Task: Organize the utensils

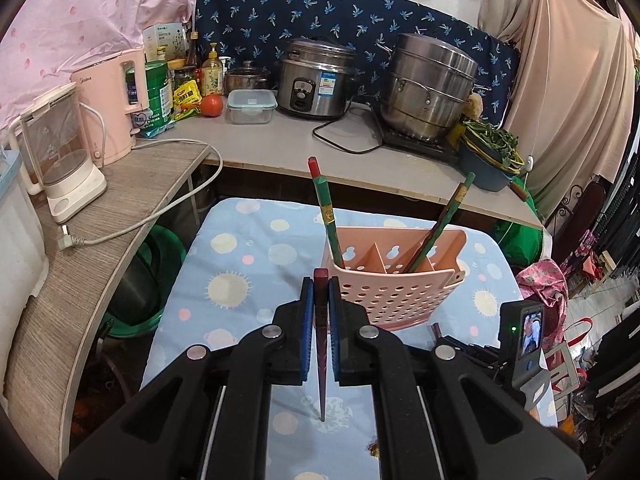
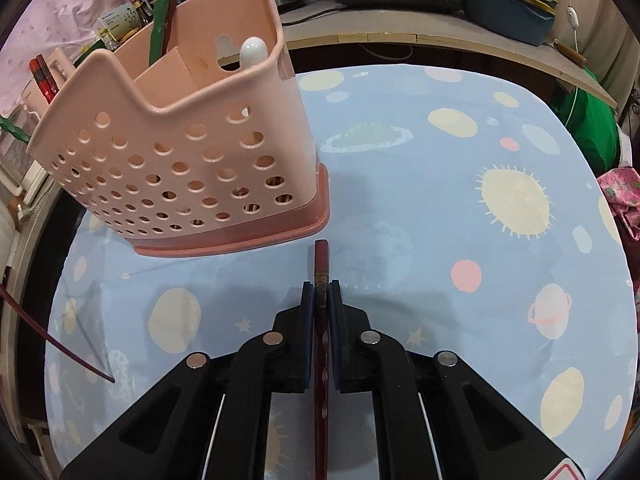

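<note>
each gripper pinches one dark red chopstick: left gripper, right gripper. next, lift both up into the pink holder just ahead.

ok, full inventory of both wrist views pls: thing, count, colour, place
utensil holder: 1, pink, perforated, on the table cloth
table cloth: 1, light blue with planets
standing chopsticks: about 3, green and red, in holder compartments
white spoon: 1, in the holder's end compartment
rice cooker: 1, steel, back counter
steamer pot: 1, steel, back counter
kettle: 1, pink, left shelf
tomato: 1, red, counter
left gripper: shut on dark red chopstick
right gripper: shut on another dark red chopstick
</note>
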`<state>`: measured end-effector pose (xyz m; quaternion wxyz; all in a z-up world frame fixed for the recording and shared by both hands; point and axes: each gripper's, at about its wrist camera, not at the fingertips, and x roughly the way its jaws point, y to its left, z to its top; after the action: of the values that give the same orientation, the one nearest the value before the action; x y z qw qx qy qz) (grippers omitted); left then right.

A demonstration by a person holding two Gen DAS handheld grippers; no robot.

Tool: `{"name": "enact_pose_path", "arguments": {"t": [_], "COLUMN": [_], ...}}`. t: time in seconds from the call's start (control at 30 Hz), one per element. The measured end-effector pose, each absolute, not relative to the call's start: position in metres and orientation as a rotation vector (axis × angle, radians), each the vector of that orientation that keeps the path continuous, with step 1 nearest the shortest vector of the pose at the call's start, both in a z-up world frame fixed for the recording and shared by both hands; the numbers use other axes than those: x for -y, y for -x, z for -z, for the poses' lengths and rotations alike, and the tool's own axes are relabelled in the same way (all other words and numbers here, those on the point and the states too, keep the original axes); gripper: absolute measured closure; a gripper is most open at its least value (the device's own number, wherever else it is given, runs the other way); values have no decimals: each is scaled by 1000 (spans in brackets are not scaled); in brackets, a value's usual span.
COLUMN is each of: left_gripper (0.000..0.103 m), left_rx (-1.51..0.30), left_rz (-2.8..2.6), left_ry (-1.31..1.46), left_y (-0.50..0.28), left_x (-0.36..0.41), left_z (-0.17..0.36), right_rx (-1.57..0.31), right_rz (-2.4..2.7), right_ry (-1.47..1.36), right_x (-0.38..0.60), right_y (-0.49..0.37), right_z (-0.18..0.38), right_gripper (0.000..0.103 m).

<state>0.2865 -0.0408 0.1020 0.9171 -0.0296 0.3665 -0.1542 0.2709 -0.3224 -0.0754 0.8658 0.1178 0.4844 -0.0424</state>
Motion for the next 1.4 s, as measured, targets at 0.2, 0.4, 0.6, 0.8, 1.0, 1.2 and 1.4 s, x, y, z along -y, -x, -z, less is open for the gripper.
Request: {"name": "enact_pose_path", "arguments": {"t": [0.2,0.4,0.6,0.8,1.0,1.2,1.4], "left_gripper": [96,96,96,96,96,96,96], "left_rx": [-751,-732,-669,-580,-539,-562,-581], "left_rz": [315,325,346,369,367,363,364], "left_ry": [69,81,88,105,110,112,112], "left_y": [-283,-272,-263,-265,-266,-268,-268], "left_x": [39,38,39,41,39,38,38], "left_z": [-103,-114,-144,-189,-209,-205,-195], "right_rx": [-879,-683,-516,-421,-438,-473,-548], "right_rz": [88,82,50,15,23,46,74], "right_ry": [-289,-304,-313,-290,-278,-304,-321], "right_x": [327,328,330,323,315,322,334], "right_y": [-234,-191,-177,-187,-190,-182,-184], "right_z": [20,-61,-133,-182,-176,-160,-135], "right_gripper": [96,96,100,102,102,102,102]}}
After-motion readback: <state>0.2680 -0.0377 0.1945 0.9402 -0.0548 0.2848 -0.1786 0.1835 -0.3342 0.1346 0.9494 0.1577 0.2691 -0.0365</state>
